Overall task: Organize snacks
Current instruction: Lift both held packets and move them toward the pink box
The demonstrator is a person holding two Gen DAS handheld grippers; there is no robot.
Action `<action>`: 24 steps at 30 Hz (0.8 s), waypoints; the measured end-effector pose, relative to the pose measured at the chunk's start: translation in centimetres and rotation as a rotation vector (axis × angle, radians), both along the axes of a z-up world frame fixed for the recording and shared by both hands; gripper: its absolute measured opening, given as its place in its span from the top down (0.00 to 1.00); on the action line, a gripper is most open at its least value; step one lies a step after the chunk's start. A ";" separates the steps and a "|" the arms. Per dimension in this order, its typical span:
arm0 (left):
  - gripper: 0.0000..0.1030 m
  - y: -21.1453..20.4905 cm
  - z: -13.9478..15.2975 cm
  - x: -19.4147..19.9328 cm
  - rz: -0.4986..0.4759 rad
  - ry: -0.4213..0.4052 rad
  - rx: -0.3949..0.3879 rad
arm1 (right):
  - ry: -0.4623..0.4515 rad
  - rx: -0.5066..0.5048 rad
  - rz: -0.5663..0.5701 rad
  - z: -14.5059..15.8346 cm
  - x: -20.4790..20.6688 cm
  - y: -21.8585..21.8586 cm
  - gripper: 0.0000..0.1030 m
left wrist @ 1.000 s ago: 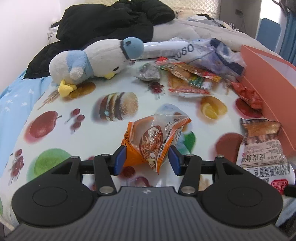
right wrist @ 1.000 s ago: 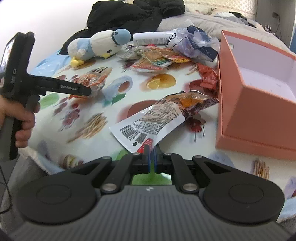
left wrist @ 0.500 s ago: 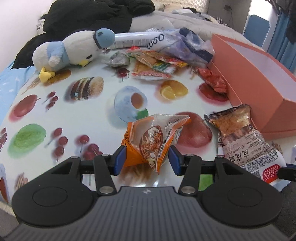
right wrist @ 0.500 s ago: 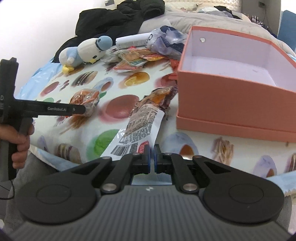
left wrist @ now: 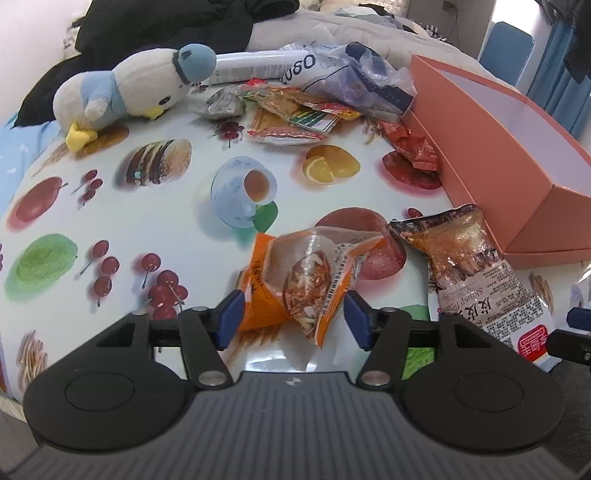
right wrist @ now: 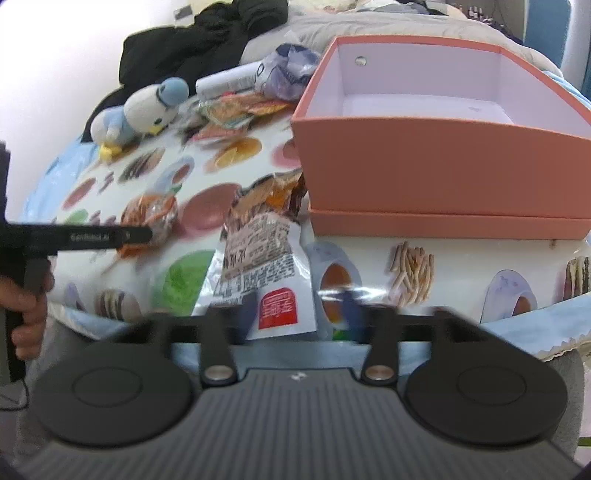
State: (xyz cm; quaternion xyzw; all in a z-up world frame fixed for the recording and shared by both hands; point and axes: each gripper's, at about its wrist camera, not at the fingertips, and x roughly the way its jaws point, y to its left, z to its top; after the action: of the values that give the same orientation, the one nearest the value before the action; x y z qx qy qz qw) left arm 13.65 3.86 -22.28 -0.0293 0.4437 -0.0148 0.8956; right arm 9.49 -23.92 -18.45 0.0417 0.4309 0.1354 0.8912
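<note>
My left gripper (left wrist: 291,321) is open, its blue pads standing apart on either side of an orange and clear snack bag (left wrist: 306,280) that droops onto the fruit-print cloth. My right gripper (right wrist: 299,310) is open, blurred, with the white end of a brown shrimp snack pack (right wrist: 258,243) lying between its fingers. That pack also shows in the left wrist view (left wrist: 472,273). An open salmon-pink box (right wrist: 436,151) with a white, empty inside stands just behind the pack. The left gripper (right wrist: 110,236) shows from the side in the right wrist view.
A pile of snack packets (left wrist: 295,114) and a red packet (left wrist: 410,144) lie at the far side beside the box (left wrist: 491,147). A plush penguin (left wrist: 136,88), a white tube (left wrist: 258,66), a plastic bag (left wrist: 362,85) and black clothing (left wrist: 166,29) lie behind. The table edge is close under both grippers.
The right gripper has opened from shut; the shrimp pack now lies loose between its fingers. The left gripper's jaws have widened around the orange bag. Both moved right, nearer the box.
</note>
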 end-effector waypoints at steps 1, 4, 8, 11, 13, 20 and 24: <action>0.28 0.2 0.1 -0.1 0.004 -0.001 0.001 | -0.009 0.016 -0.004 0.1 0.0 -0.1 0.28; 0.20 0.5 0.4 -0.3 0.008 -0.008 0.000 | -0.022 0.032 -0.011 0.2 0.3 0.0 0.20; 0.12 1.4 0.6 -0.4 0.019 -0.030 -0.024 | -0.044 0.037 -0.002 0.3 0.6 0.8 0.20; 0.11 2.2 0.5 0.1 0.036 -0.022 -0.062 | -0.066 0.037 0.005 0.1 1.0 1.7 0.20; 0.11 2.5 0.4 0.3 0.040 -0.018 -0.089 | -0.071 0.037 0.002 0.0 1.3 2.2 0.20; 0.11 3.0 0.0 1.0 0.058 -0.013 -0.124 | -0.113 0.012 0.010 -0.6 2.6 4.3 0.20; 0.11 3.2 -0.4 1.3 0.061 -0.004 -0.133 | -0.127 -0.001 0.018 -1.0 3.7 5.3 0.20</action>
State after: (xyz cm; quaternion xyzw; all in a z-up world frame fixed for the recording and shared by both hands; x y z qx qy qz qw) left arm 14.96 7.03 -22.69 -0.1021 0.4390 -0.0169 0.8925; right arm 13.20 -18.61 -19.42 0.0286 0.3740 0.1455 0.9155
